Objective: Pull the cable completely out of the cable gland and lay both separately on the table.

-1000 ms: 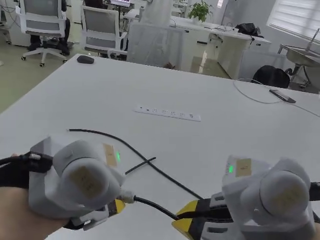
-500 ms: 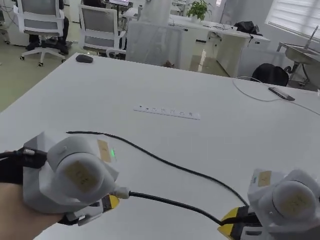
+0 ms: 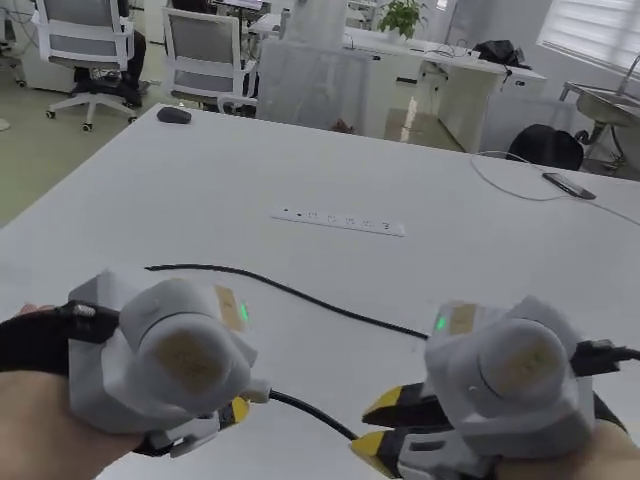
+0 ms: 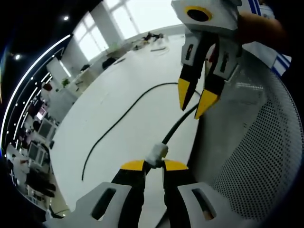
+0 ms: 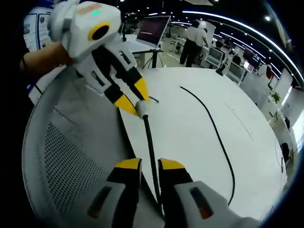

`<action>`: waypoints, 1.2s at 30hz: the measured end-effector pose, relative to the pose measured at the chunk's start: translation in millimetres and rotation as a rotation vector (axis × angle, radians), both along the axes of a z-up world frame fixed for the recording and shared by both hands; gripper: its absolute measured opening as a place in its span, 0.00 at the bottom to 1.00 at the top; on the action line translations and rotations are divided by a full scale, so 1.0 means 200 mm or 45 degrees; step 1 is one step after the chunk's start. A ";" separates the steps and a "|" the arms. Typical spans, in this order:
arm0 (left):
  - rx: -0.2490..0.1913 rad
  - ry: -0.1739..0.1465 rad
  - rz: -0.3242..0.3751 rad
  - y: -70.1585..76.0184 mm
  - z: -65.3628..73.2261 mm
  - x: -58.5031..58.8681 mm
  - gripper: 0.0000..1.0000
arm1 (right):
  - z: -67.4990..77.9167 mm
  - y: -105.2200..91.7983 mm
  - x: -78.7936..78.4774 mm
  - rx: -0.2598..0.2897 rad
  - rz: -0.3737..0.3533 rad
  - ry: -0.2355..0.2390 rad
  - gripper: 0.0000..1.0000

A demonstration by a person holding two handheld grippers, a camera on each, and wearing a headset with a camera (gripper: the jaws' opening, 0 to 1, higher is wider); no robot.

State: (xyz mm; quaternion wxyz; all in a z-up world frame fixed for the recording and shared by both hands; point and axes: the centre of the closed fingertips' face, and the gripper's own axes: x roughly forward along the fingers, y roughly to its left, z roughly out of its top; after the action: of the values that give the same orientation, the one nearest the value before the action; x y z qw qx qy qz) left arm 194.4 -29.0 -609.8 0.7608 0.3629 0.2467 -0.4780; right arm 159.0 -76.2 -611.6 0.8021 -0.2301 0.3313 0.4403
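Table point(image 3: 480, 260) spreads white under the cable gland point(image 4: 156, 154). Left gripper point(image 4: 154, 167) is clamped on that gland, likely to anchor it. Right gripper point(image 5: 145, 167), near the gland, has jaws apart astride the cable point(image 5: 150, 142), probably ready to grip. Cable runs from the gland across the table, not yet pulled free.

Matt plastic, rubber, smooth table top
The table point(image 3: 420, 190) is white, smooth and matt. The cable point(image 3: 300, 293) has a black rubbery coat with weak shine; the cable gland point(image 4: 156, 153) is white plastic. The left gripper point(image 4: 154, 166) and right gripper point(image 5: 149, 165) have matt white plastic shells, yellow tips. At 4 o'clock in the left gripper view, a perforated white sheet point(image 4: 251, 142).
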 end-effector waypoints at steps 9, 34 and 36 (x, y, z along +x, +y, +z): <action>-0.006 -0.003 -0.026 -0.04 0.01 -0.05 0.14 | 0.02 0.11 0.06 -0.052 0.056 -0.116 0.08; -0.020 0.003 -0.009 -0.01 0.01 -0.03 0.14 | -0.16 -0.33 0.01 -0.246 -0.157 0.011 0.07; -0.016 -0.007 -0.003 -0.02 0.01 -0.03 0.14 | -0.16 -0.28 0.00 -0.246 -0.132 0.000 0.15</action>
State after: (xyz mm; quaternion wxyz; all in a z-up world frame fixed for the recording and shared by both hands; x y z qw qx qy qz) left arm 188.7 -32.4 -608.1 0.7631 0.3600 0.2411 -0.4795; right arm 159.6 -132.1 -642.9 0.7978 -0.2890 0.3838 0.3643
